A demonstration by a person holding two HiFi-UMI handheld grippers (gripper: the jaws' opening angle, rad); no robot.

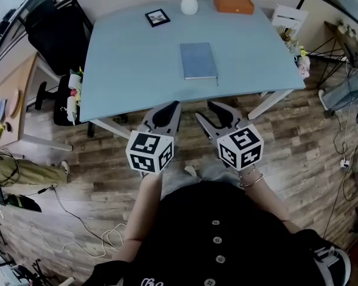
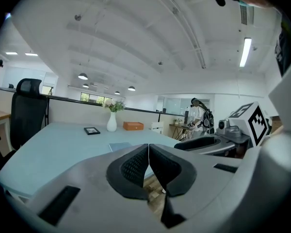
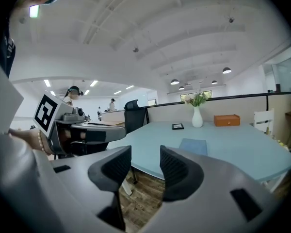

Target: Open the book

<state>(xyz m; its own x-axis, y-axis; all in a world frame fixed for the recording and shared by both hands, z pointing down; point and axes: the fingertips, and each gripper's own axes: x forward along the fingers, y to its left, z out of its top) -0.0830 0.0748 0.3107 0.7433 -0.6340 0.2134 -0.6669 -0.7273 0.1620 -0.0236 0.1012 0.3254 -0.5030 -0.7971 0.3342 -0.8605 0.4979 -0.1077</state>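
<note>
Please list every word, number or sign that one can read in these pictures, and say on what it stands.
Perhaps "Ba": white script on the person's black garment, cut off by the picture's edge; the rest is unreadable.
Marker cubes: black-and-white square patterns, no letters.
Book: plain blue cover, no print visible.
Picture frame: too small to read.

We see the book (image 2: pixel 119 146) mostly hidden behind the left gripper (image 2: pixel 148 152); at twelve o'clock, the head view crops the vase (image 1: pixel 189 2) flowers.
</note>
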